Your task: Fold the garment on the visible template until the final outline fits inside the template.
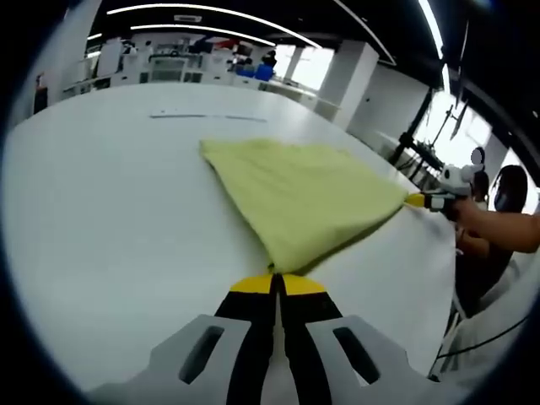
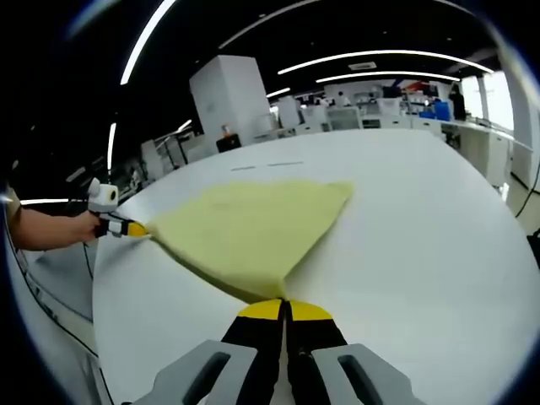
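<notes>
In the left gripper view, the left gripper (image 1: 277,285) is seen with its yellow-tipped jaws pressed together on one corner of the yellow-green garment (image 1: 299,198). In the right gripper view, the right gripper (image 2: 283,309) is likewise closed, a corner of the garment (image 2: 249,228) being pinched between its jaws. The garment is spread outward from both sets of tips as a flat, roughly triangular shape, lying on the white table (image 1: 110,219), with its far corner pointing away from the grippers. Each gripper is also caught at the edge of the other's view, held by a hand (image 2: 84,226). An office with desks is seen beyond the table.
</notes>
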A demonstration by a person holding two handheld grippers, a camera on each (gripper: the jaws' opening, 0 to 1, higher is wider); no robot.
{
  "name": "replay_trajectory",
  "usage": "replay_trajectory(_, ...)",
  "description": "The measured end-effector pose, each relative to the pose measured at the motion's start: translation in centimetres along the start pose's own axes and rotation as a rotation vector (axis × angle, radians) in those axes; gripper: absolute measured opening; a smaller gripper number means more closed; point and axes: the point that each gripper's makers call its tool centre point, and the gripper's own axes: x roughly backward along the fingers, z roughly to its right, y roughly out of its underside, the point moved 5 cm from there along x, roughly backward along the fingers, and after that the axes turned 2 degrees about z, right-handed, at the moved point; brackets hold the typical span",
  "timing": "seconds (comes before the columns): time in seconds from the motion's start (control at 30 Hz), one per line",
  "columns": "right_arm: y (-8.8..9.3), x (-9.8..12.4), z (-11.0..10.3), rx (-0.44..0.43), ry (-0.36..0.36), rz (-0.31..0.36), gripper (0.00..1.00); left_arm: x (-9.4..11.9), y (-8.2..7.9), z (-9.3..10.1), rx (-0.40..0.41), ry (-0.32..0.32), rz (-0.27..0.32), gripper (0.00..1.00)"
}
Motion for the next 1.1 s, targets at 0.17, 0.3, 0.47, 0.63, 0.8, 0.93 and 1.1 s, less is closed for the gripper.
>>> replay_trajectory(0.17, 0.2, 0.5, 0.1, 0.009, 0.002, -0.009, 0.0, 0.4, 0.7, 0.7, 0.002, 0.021, -0.006, 0.0)
replay_trajectory(0.3, 0.6, 0.9, 0.0, 0.022, -0.002, -0.024, 0.0, 0.7, 1.3, 1.1, 0.008, 0.033, -0.011, 0.0)
replay_trajectory(0.47, 0.7, 1.3, -0.5, 0.049, -0.016, -0.031, 0.0, 1.3, 1.8, 1.0, 0.031, 0.027, 0.0, 0.0)
replay_trajectory(0.63, 1.1, 1.5, -0.5, 0.059, -0.019, -0.055, 0.0, 1.4, 1.7, 1.1, 0.021, 0.027, -0.006, 0.0)
replay_trajectory(0.8, 1.2, 1.7, -0.7, 0.074, -0.02, -0.064, 0.0, 1.7, 1.5, 1.2, 0.022, 0.029, 0.002, 0.0)
replay_trajectory(0.93, 1.4, 1.9, -1.0, 0.082, -0.021, -0.069, 0.0, 1.7, 1.7, 1.2, 0.032, 0.027, 0.002, 0.0)
replay_trajectory(1.1, 1.2, 2.1, -1.1, 0.105, -0.021, -0.044, 0.0, 1.8, 1.6, 1.3, 0.067, 0.022, 0.014, 0.0)
